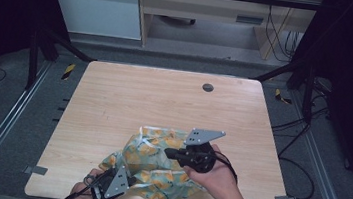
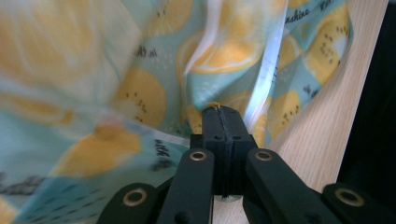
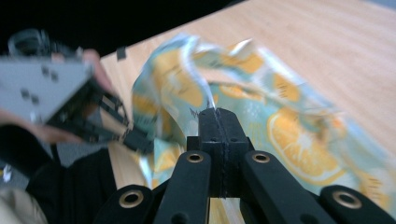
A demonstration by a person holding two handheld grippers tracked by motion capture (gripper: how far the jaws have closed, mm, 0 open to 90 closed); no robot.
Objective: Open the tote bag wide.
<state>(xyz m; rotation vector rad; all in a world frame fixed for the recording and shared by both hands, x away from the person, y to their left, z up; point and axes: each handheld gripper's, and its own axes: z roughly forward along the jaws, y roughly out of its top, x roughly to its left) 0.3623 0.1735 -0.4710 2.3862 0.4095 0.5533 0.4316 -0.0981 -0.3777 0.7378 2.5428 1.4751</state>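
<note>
A thin teal cloth (image 1: 158, 175) printed with orange citrus slices lies crumpled near the table's front edge. My left gripper (image 1: 130, 180) reaches into its near left side. In the left gripper view that gripper (image 2: 217, 112) is shut, with a fold of the cloth (image 2: 140, 93) pinched at its tips. My right gripper (image 1: 168, 153) is over the cloth's upper right part, pointing left. In the right gripper view it (image 3: 217, 114) is shut on a raised edge of the cloth (image 3: 289, 130), and the left gripper (image 3: 135, 139) shows farther off at the cloth's other side.
The light wooden table (image 1: 164, 103) has a small black round cap (image 1: 207, 87) near its far edge. Its front edge runs just below the cloth. Dark frame posts and cables stand around the table on the grey floor.
</note>
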